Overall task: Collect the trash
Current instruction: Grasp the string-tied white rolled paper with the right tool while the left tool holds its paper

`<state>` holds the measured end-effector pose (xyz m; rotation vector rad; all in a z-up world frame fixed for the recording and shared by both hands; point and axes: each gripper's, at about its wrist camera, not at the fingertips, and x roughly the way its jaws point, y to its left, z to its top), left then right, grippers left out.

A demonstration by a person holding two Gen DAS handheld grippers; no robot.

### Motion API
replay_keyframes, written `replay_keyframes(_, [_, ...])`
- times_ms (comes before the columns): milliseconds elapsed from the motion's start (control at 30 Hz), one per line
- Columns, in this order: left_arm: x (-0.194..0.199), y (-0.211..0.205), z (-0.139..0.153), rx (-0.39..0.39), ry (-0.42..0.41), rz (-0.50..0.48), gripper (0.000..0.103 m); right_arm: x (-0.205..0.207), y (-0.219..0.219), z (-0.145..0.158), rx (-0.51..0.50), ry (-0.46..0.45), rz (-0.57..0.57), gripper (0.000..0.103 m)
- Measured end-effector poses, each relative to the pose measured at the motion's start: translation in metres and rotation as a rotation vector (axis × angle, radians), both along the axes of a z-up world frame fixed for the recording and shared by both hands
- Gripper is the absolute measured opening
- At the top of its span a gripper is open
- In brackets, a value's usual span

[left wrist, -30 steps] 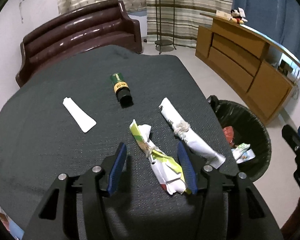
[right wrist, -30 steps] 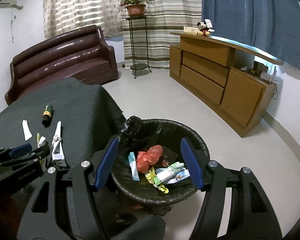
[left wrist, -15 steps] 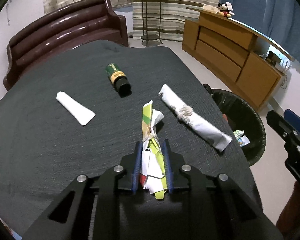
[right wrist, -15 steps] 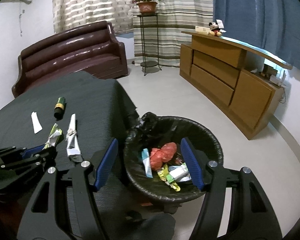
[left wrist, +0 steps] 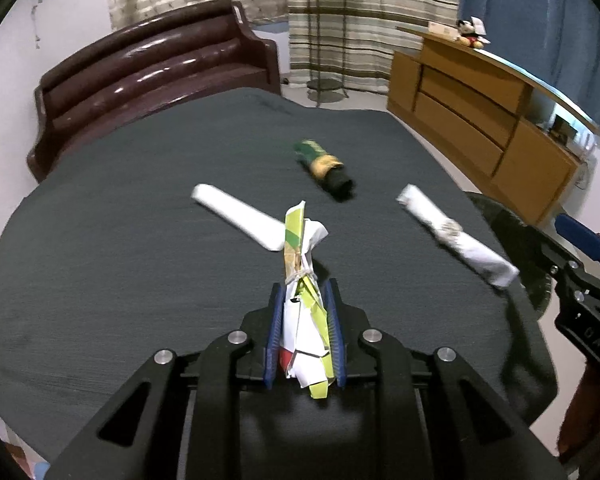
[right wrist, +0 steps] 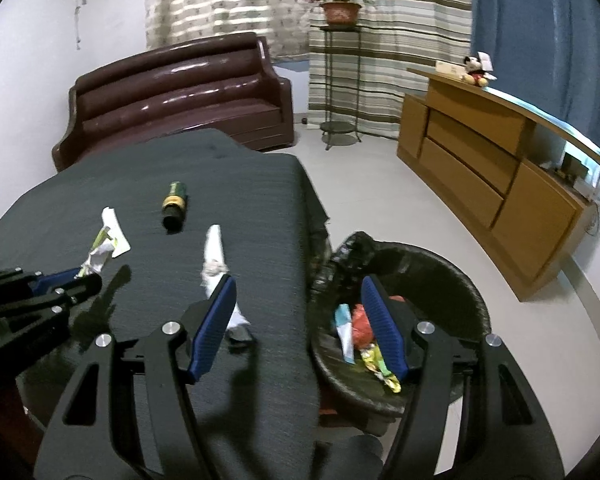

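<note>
In the left wrist view, the brown sofa (left wrist: 156,80) fills the upper left, behind the dark cloth-covered surface (left wrist: 120,260) that takes up most of the frame. Left of centre on it lies a flat white wrapper (left wrist: 236,216). At bottom centre the left tool (left wrist: 304,340) is clamped narrowly on a crumpled green-and-white wrapper tied with string (left wrist: 304,308), whose upper end sticks up past the blue pads and overlaps the flat wrapper in the picture. Above and to the right lies a green-and-yellow can (left wrist: 324,164) on its side (blurred). Further right a rolled white paper bundle (left wrist: 456,236) lies near the surface's right edge. At the right edge the right tool (left wrist: 584,248) shows only in part, with the wooden sideboard (left wrist: 480,120) above it.

In the right wrist view, the left tool (right wrist: 60,284) sits at the left edge with the tied wrapper (right wrist: 98,252) rising from it. The can (right wrist: 175,202) lies at upper centre-left, apart from the rest. The right tool (right wrist: 304,320) stands at medium width at bottom centre with nothing between its pads; its left pad overlaps the paper bundle (right wrist: 216,256) in the picture (contact cannot be told). To its right, on the floor beside the surface, the black-lined trash bin (right wrist: 440,264) holds colourful scraps (right wrist: 358,320).
</note>
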<state>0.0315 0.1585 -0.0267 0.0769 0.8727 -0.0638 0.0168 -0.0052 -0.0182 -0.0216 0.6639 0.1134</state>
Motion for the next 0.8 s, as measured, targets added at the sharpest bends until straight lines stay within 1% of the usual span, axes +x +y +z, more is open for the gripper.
replay_keyframes(100, [0.004, 0.014, 0.001, 0.003, -0.003, 0.031, 0.022, 0.005, 0.012, -0.002, -0.013, 0.008, 0.021, 0.061])
replay_keyframes(167, [0.007, 0.023, 0.001, 0.007, -0.006, 0.052, 0.022, 0.011, 0.019, -0.004, -0.013, 0.027, 0.033, 0.056])
replay_keyframes(267, [0.01, 0.034, 0.002, 0.011, -0.014, 0.073, 0.022, 0.02, 0.027, -0.01, -0.013, 0.056, 0.045, 0.054])
replay_keyframes(400, [0.014, 0.045, 0.001, 0.015, -0.017, 0.091, 0.022, 0.026, 0.037, -0.017, -0.045, 0.083, 0.059, 0.051])
replay_keyframes(467, [0.017, 0.049, 0.0, 0.011, -0.015, 0.099, 0.022, 0.03, 0.041, -0.021, -0.06, 0.108, 0.063, 0.045])
replay_keyframes(533, [0.021, 0.052, -0.001, 0.007, -0.012, 0.104, 0.022, 0.032, 0.043, -0.023, -0.069, 0.122, 0.062, 0.045])
replay_keyframes(600, [0.024, 0.056, -0.002, 0.001, -0.009, 0.109, 0.022, 0.033, 0.044, -0.025, -0.077, 0.14, 0.062, 0.042])
replay_keyframes(700, [0.025, 0.059, -0.003, -0.006, -0.007, 0.109, 0.022, 0.034, 0.049, -0.027, -0.094, 0.16, 0.074, 0.033])
replay_keyframes(767, [0.022, 0.061, -0.004, -0.009, -0.006, 0.108, 0.022, 0.034, 0.054, -0.028, -0.106, 0.164, 0.083, 0.025])
replay_keyframes(800, [0.022, 0.062, -0.004, -0.01, -0.006, 0.108, 0.022, 0.033, 0.056, -0.029, -0.108, 0.164, 0.089, 0.023])
